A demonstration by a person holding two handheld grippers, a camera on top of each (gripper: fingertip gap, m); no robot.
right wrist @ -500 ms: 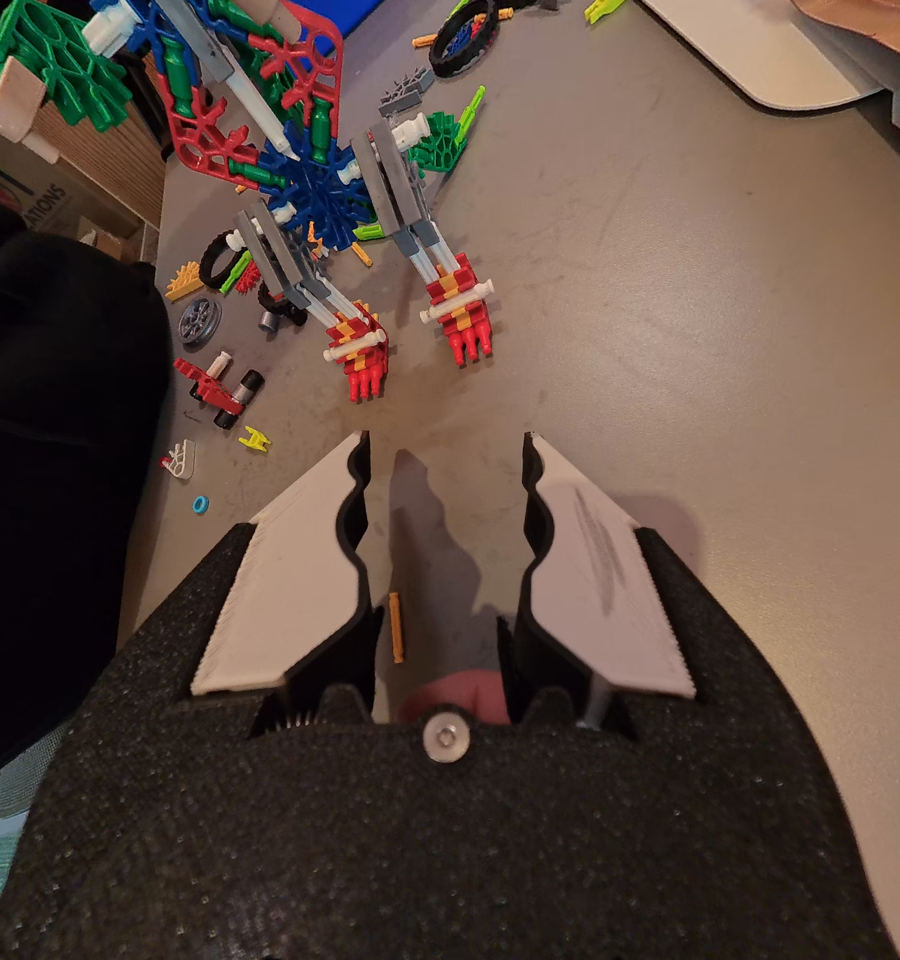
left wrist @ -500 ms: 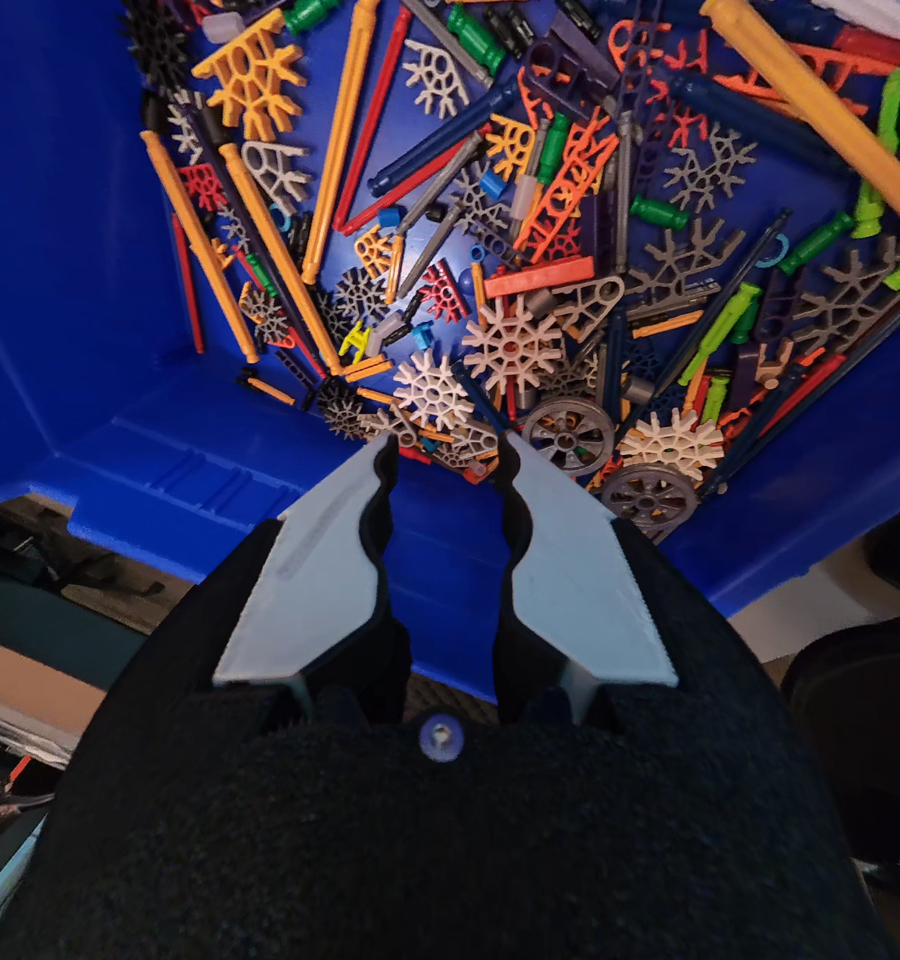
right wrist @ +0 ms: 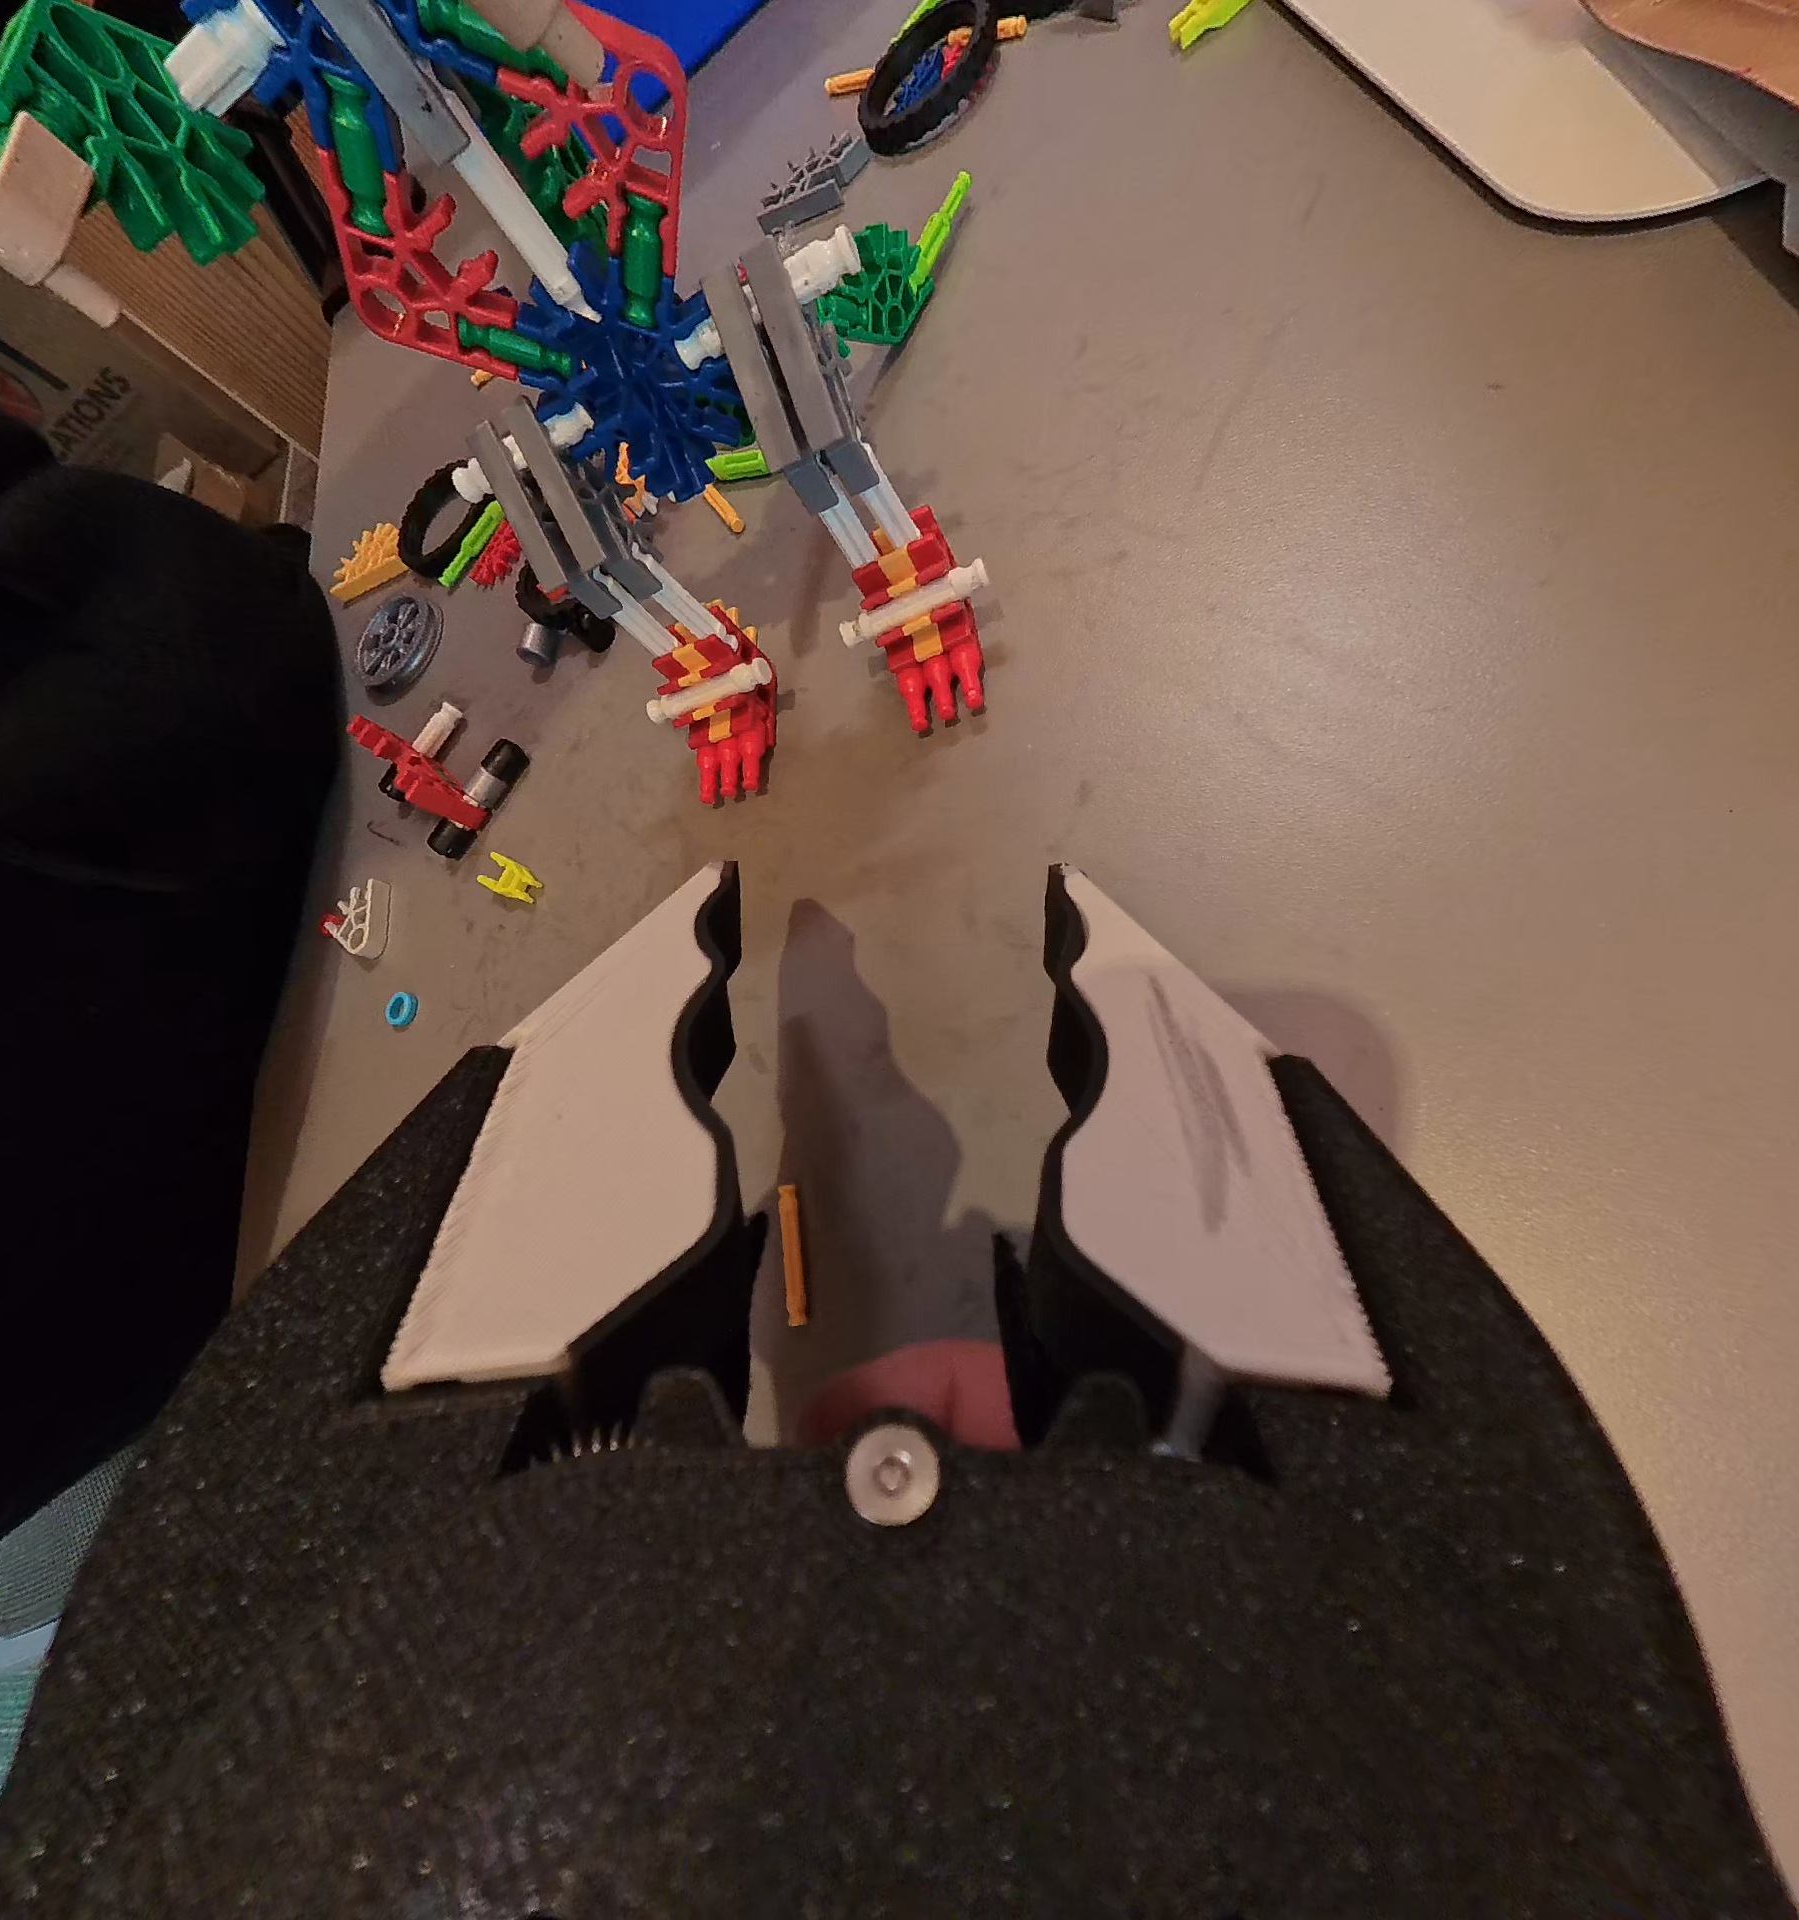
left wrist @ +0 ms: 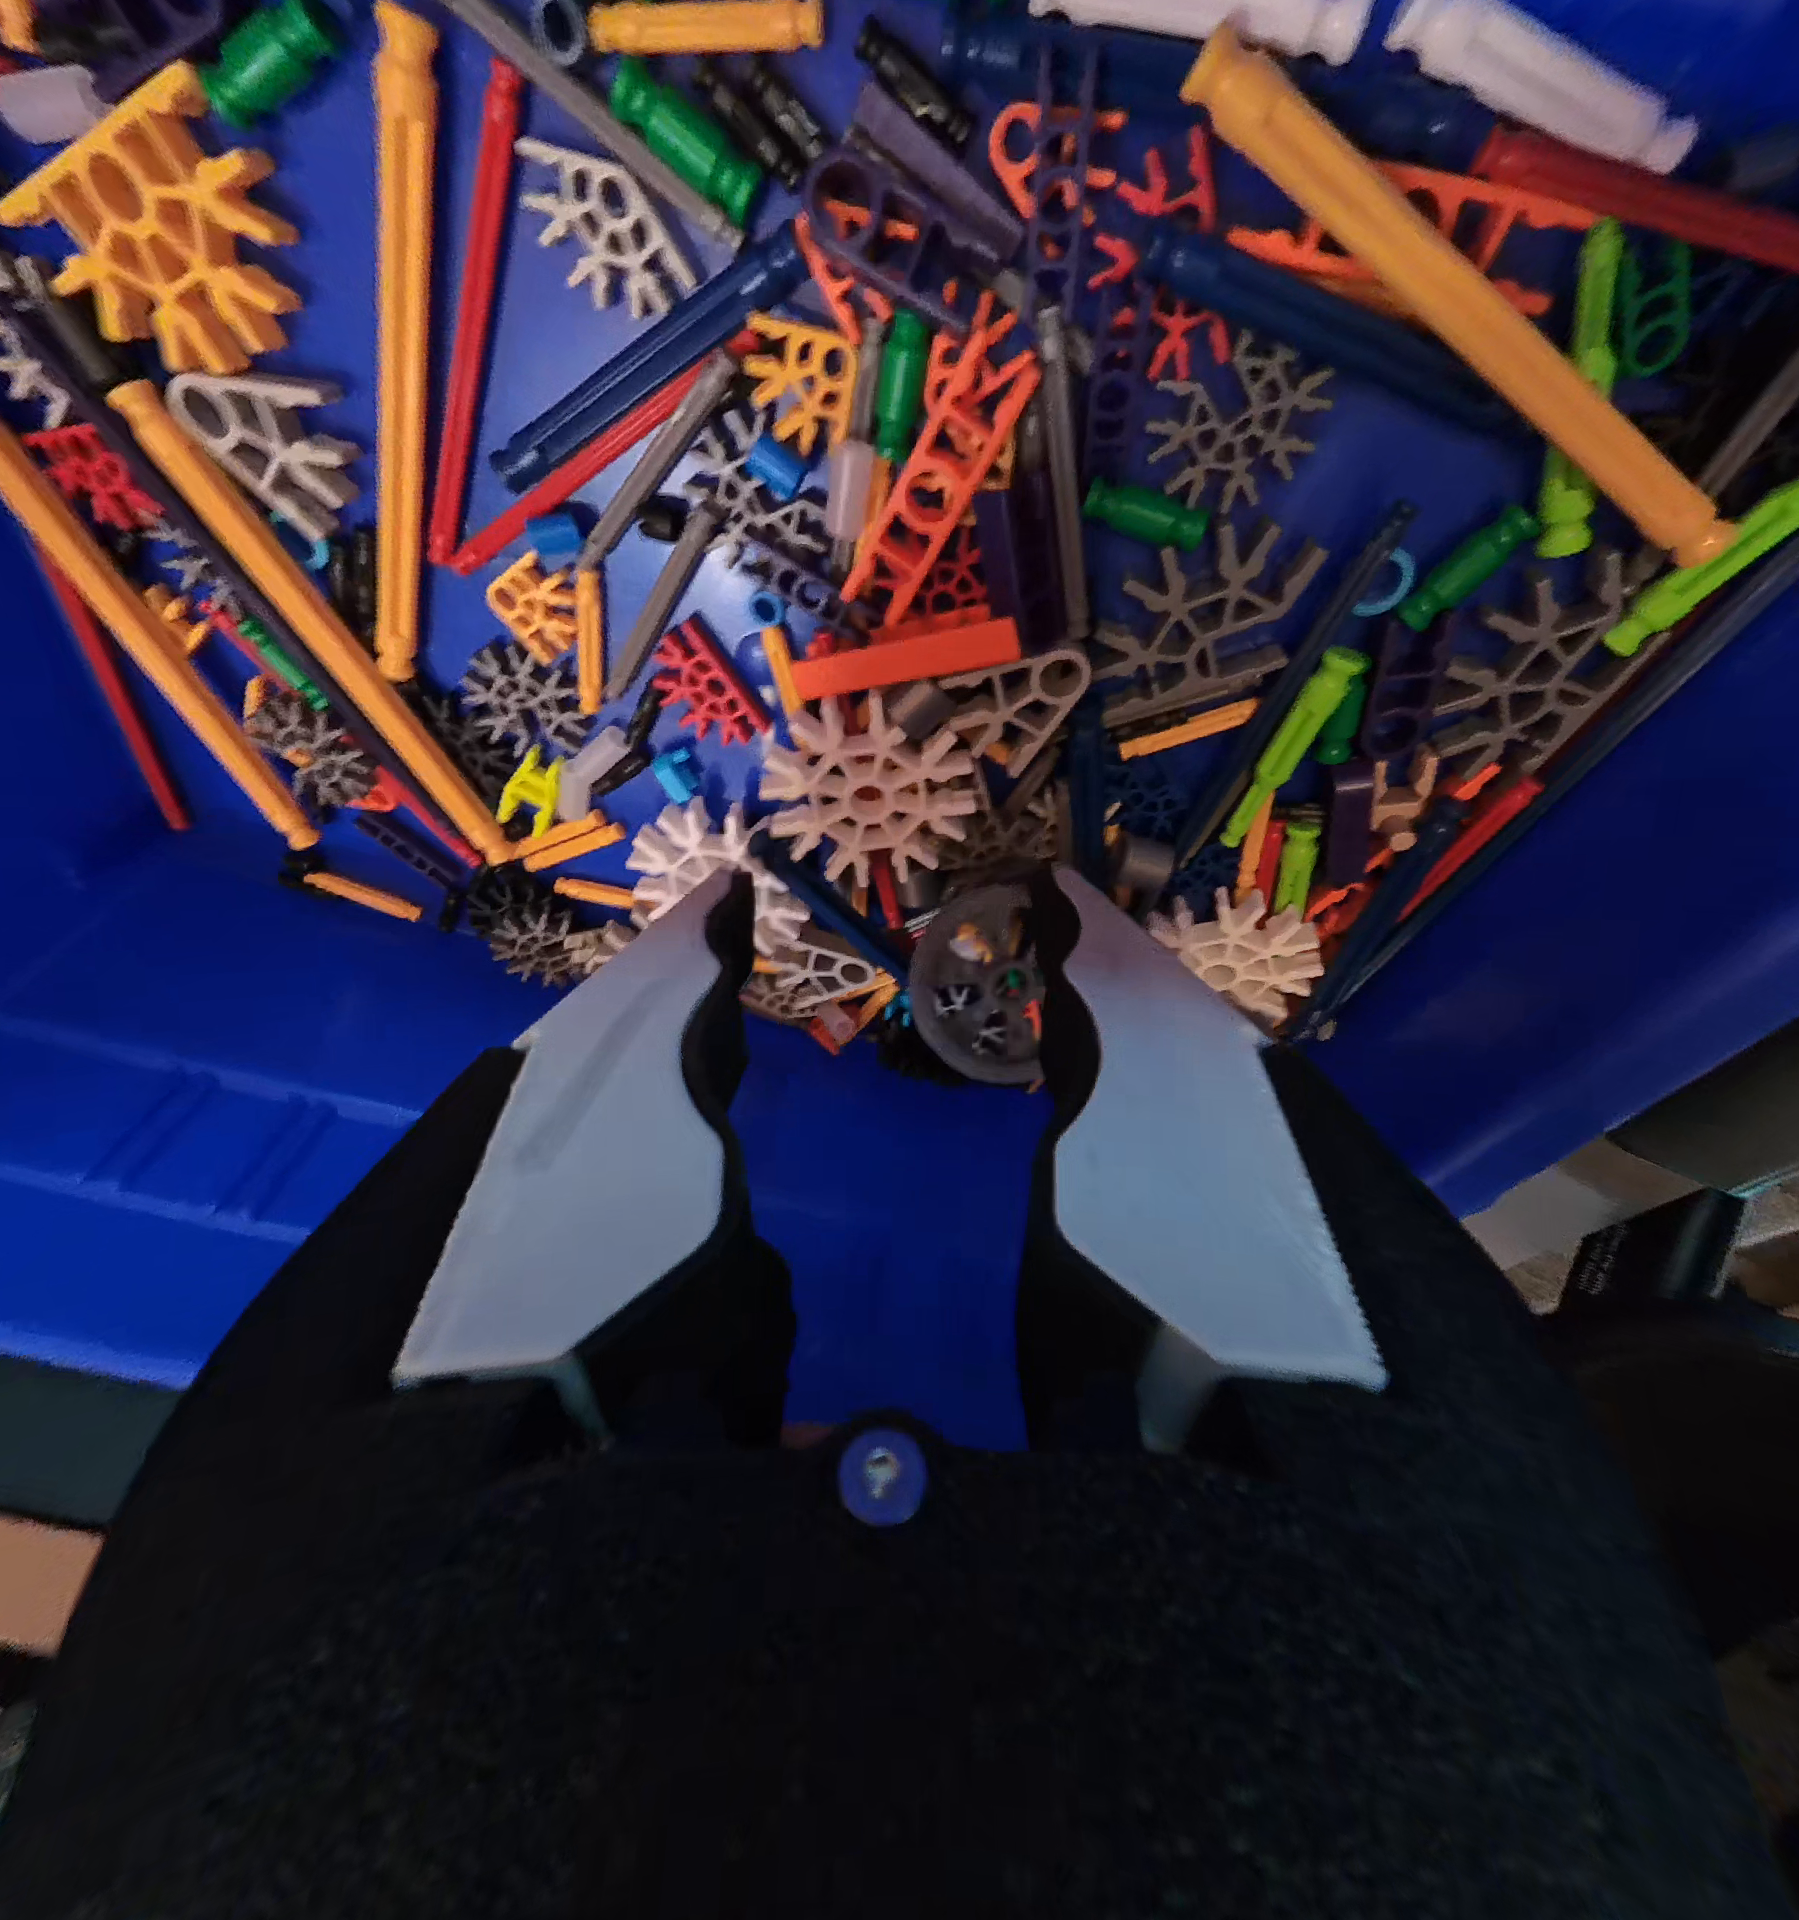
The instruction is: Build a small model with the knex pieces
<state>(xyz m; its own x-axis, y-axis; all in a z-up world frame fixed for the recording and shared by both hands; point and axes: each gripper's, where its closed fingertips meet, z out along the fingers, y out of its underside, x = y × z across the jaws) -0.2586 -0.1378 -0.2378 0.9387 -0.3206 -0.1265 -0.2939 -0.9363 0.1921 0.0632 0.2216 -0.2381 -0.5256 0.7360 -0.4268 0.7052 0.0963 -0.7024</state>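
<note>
My left gripper (left wrist: 892, 878) is open inside a blue bin (left wrist: 251, 1091) full of loose construction-toy rods, connectors and wheels. A dark grey spoked wheel (left wrist: 978, 997) stands tilted between the jaws, against the inside of the right finger and apart from the left one. White snowflake connectors (left wrist: 869, 790) lie just past the fingertips. My right gripper (right wrist: 893, 868) is open and empty above a grey table (right wrist: 1394, 727). It points at a built model (right wrist: 625, 364) of blue, red, green and grey parts with two red clawed feet (right wrist: 723, 717). A short orange rod (right wrist: 791, 1252) lies on the table between its fingers.
Loose parts lie left of the right gripper: a grey wheel (right wrist: 399, 642), a red piece with black rollers (right wrist: 427, 774), a yellow clip (right wrist: 508, 878), a blue ring (right wrist: 400, 1009). A black tyre (right wrist: 921, 73) and a white board (right wrist: 1477, 94) lie farther off. A dark mass (right wrist: 95, 935) fills the left. Across from one pair of fingers to the other is roughly 50 cm.
My left gripper has pushed deeper into the bin and its jaws have spread wider; the grey wheel now stands between them by the right finger. The right gripper has not moved.
</note>
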